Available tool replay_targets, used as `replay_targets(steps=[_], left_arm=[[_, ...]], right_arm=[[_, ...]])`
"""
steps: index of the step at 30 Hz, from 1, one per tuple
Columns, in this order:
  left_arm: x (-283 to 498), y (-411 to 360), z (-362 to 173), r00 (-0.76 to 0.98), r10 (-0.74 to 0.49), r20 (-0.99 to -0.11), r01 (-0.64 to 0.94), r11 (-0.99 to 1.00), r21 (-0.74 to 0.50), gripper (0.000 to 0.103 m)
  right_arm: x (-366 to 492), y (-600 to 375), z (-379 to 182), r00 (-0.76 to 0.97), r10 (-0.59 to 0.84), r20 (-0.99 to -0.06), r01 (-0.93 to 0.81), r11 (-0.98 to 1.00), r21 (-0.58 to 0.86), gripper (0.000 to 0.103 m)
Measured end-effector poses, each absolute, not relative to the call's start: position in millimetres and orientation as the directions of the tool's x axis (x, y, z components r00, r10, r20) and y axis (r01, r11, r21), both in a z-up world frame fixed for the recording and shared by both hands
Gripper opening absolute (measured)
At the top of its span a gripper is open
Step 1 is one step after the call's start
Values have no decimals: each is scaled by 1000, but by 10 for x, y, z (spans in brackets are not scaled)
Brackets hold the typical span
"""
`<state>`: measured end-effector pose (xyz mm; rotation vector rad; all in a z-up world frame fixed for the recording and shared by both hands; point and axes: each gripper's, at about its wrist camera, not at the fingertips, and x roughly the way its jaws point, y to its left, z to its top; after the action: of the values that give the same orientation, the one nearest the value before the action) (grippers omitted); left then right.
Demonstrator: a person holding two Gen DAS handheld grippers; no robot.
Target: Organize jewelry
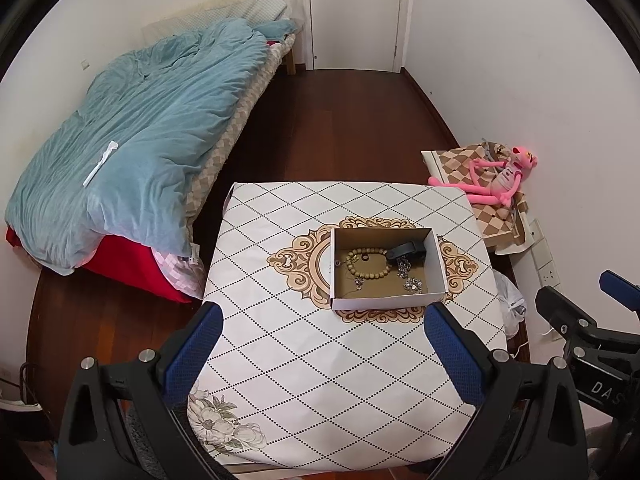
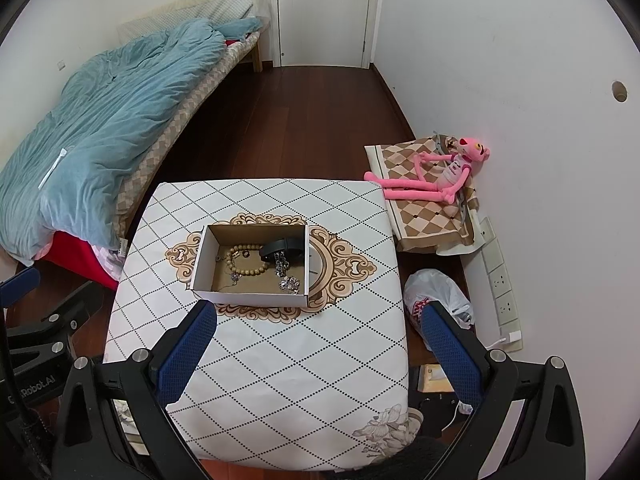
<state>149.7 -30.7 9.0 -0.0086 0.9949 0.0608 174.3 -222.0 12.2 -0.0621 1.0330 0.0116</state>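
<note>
Small table (image 1: 320, 380) w/ diamond-pattern cloth, gold scroll medallion at centre. Open cardboard box (image 1: 384, 302) sits on the medallion, roughly mid-table.

Inside box: wooden bead bracelet (image 1: 370, 264) lying flat, centre-left; black strap-like item (image 1: 408, 249) toward far right corner, touching the bracelet's edge; silver chain (image 1: 405, 268) running down from it to a sparkly silver cluster (image 1: 413, 286) near the front right. Couple of small rings/bits near the bracelet, too small to tell apart.

Left gripper (image 1: 322, 350): blue pads spread wide, nothing between them, held above near edge of table, well short of the box. Right gripper (image 2: 318, 350): same, fingers wide apart, holding nothing, over near-right part of table; its right finger hangs past the table edge above a white plastic bag (image 2: 438, 292) on the floor.

Room: bed w/ blue duvet (image 1: 140, 152) along left wall, closed white door (image 1: 356, 12) at far end, dark wood floor. Pink plush toy (image 2: 436, 178) lying on a checked cushion (image 2: 424, 216) by right wall, near wall sockets.
</note>
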Motion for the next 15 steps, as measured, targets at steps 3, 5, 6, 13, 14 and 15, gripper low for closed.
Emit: replay_targets(steps=[3, 5, 6, 13, 14, 15], left_arm=[[1497, -305, 89, 541, 47, -839, -55, 998, 21, 103], [1484, -305, 88, 542, 50, -839, -56, 998, 23, 103], [1483, -302, 89, 541, 51, -839, -57, 998, 25, 103], [1478, -292, 73, 537, 52, -842, -58, 998, 24, 103], [1480, -287, 63, 536, 51, -843, -58, 998, 24, 103], [1480, -279, 58, 532, 51, -845, -59, 998, 23, 103]], right_arm=[[1748, -2220, 125, 511, -18, -859, -39, 998, -45, 103], [1749, -2219, 124, 512, -21, -859, -39, 998, -48, 103], [1745, -2220, 127, 511, -21, -859, -40, 998, -48, 103], [1738, -2209, 108, 503, -19, -864, -44, 998, -47, 103], [1737, -2207, 105, 502, -18, -865, -46, 998, -47, 103], [1738, -2207, 100, 501, -19, -865, -47, 998, -49, 103]])
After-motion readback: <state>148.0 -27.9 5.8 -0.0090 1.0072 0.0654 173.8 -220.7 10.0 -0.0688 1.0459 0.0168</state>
